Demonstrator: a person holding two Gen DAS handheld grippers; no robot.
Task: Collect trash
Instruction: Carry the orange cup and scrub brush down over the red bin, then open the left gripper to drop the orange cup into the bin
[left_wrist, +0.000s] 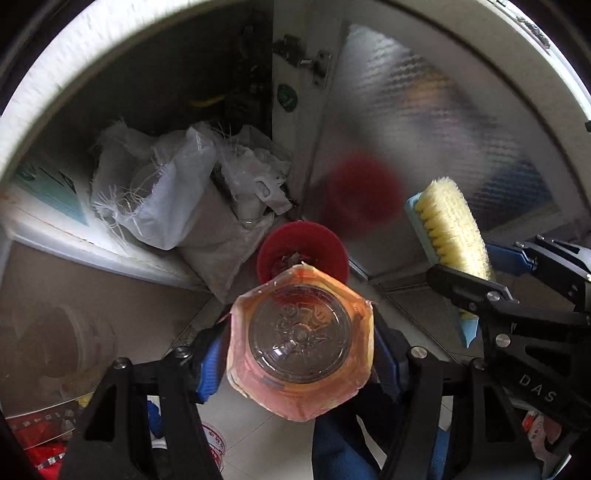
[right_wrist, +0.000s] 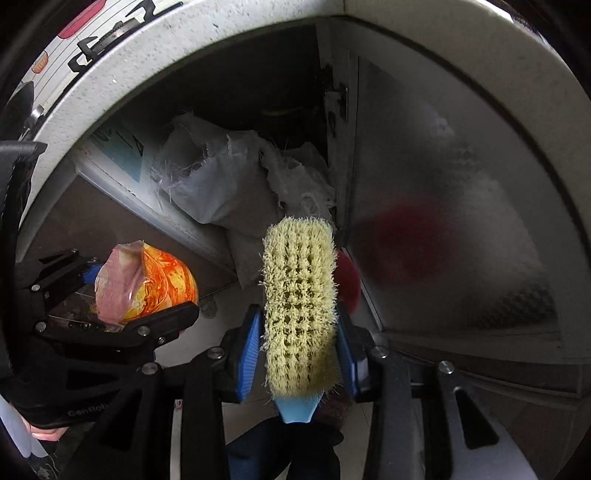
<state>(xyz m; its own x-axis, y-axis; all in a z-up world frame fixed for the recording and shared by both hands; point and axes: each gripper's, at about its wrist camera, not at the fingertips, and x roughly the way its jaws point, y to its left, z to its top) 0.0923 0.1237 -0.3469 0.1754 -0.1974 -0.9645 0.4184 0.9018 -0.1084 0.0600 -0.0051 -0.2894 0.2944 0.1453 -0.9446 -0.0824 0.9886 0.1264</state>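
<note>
Left wrist view looks steeply down at an open white cabinet (left_wrist: 110, 251) under a speckled counter, with a frosted ribbed-glass door (left_wrist: 424, 147) swung open on the right. On the cabinet's floor lie frayed white woven sacks (left_wrist: 155, 192) and crumpled plastic bags. Just below them, on the tiled floor at the cabinet's corner, stands a small red round plastic bin (left_wrist: 332, 247) with some scraps already in its bottom.

The left gripper (left_wrist: 299, 354) pinches a clear plastic bottle wrapped in an orange-pink film label (left_wrist: 299, 347), its blue pads pressed on either side; the bottle hangs base-first right above the bin's mouth. In the right wrist view the right gripper (right_wrist: 301, 332) is clamped on a pale yellow bristle scrub brush with a light blue plastic back (right_wrist: 301, 306), bristles facing the camera, its tip near the bin's red rim (right_wrist: 349, 277).

By my judgement the collecting is well along: both pieces of trash are picked up and carried to the bin, the bottle nearly in. What is left is releasing the bottle, then the brush. Red packaging (left_wrist: 40, 439) at the lower left edge may still need picking up, though I cannot tell if it is trash.
</note>
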